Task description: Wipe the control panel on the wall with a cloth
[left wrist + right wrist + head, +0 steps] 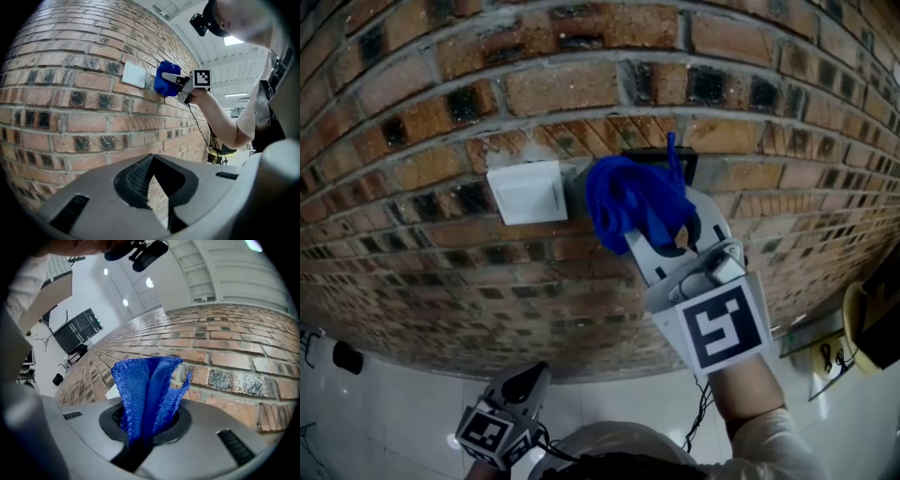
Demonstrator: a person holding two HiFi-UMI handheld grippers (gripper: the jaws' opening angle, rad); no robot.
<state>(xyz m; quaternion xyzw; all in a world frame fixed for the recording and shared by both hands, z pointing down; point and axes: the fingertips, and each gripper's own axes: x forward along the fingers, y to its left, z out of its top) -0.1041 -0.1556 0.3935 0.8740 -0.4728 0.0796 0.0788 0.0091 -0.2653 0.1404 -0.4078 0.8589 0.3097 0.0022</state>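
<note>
A white square control panel is fixed to the brick wall. Right beside it, my right gripper is shut on a bunched blue cloth and holds it against the wall. The cloth covers most of a dark-framed plate. In the right gripper view the cloth rises out of the jaws and hides the fingertips; a sliver of the panel shows at its left. My left gripper hangs low, shut and holding nothing. From the left gripper view, the panel, cloth and right gripper appear farther along the wall.
A yellow object and a plug with cables are by the wall at the right. A dark item lies on the white floor at the left. The person's forearm reaches to the wall.
</note>
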